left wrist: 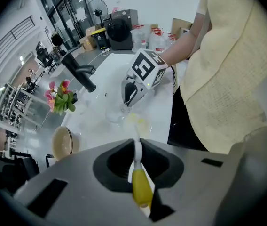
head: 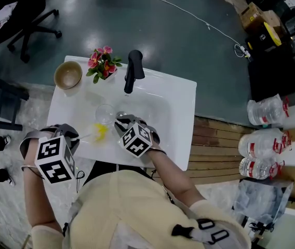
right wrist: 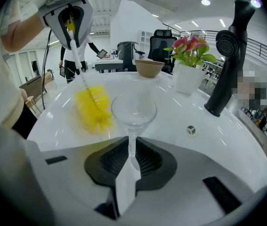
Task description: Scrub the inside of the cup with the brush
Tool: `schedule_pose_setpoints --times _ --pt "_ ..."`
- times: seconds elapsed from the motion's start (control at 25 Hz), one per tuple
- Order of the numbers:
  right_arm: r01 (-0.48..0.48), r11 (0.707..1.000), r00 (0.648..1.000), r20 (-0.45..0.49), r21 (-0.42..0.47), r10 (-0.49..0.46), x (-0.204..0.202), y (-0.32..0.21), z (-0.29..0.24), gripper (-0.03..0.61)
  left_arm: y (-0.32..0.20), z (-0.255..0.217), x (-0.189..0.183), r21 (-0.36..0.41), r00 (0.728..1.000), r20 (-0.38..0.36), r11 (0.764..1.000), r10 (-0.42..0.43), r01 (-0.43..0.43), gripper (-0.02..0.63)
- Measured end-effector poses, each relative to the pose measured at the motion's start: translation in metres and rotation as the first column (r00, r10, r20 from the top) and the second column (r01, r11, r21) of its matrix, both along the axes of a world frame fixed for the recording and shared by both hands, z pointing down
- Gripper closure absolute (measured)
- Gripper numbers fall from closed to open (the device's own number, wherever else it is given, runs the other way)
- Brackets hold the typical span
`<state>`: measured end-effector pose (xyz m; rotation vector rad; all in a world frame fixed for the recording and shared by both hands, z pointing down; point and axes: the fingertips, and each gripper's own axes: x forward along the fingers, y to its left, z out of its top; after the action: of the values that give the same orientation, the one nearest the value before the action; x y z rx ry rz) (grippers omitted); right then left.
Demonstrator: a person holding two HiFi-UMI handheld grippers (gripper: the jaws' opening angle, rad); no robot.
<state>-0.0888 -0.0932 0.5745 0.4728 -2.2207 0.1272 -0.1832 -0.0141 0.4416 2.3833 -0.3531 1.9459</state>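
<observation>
A clear stemmed glass cup lies on its side over the white sink basin, mouth pointing away from me. My right gripper is shut on its stem. My left gripper is shut on the brush's white stem, and the yellow handle end pokes out behind the jaws. The yellow bristle head hangs just left of the cup's bowl, outside it. In the head view the cup is ahead of the right gripper, with the brush head in front of the left gripper.
A black faucet stands at the back of the basin, with the drain below it. A pot of pink flowers and a tan bowl sit at the back left. Water bottles stand on the floor at right.
</observation>
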Motion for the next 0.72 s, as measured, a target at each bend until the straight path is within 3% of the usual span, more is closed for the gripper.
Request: schedule_pose_setpoints --times 0.2,0.44,0.72 --pt "-0.002 1.000 1.000 0.003 -0.006 0.002 0.000 0.000 0.000 0.523 0.004 -0.008 0.004 0.001 0.996 -0.087 1.000 -0.022 0.022 0.569" --pt "0.003 1.000 1.000 0.020 -0.023 -0.002 0.002 0.003 -0.003 0.520 0.006 -0.015 -0.003 0.004 0.989 -0.130 0.998 -0.063 0.064 0.569" --pt "-0.003 0.999 0.996 0.085 -0.036 0.006 0.007 0.004 -0.018 0.517 0.007 -0.029 -0.005 0.009 0.964 -0.242 0.993 -0.110 0.115 0.569"
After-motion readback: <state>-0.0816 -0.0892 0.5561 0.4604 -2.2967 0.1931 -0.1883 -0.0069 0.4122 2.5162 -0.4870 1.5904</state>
